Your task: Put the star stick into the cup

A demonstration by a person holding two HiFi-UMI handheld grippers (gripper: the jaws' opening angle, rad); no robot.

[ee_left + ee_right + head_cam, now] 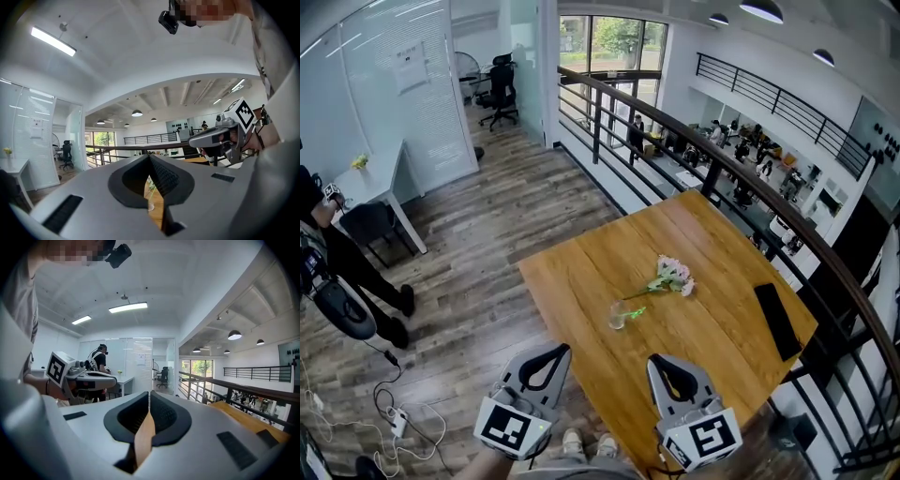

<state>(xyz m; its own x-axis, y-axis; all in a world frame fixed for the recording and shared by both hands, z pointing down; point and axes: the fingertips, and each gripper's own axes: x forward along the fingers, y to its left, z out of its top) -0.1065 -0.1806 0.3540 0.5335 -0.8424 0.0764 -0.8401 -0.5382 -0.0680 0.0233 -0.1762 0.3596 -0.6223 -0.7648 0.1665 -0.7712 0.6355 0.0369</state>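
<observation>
Our left hand-held gripper (555,352) has its jaws together with nothing between them, and it hangs at the near edge of the worktop (703,234). Ahead of it and slightly to its right stands the clear cup (618,317), well apart from both grippers. The green star stick (636,312) shows at the cup's right rim. It is too small for us to tell whether its end sits inside the cup or lies just beside it, so we judge the task either done or still wanting the stick lifted in. Beyond lies a sprig of pale flowers (674,275). Our right hand-held gripper (661,361) is likewise closed and empty.
</observation>
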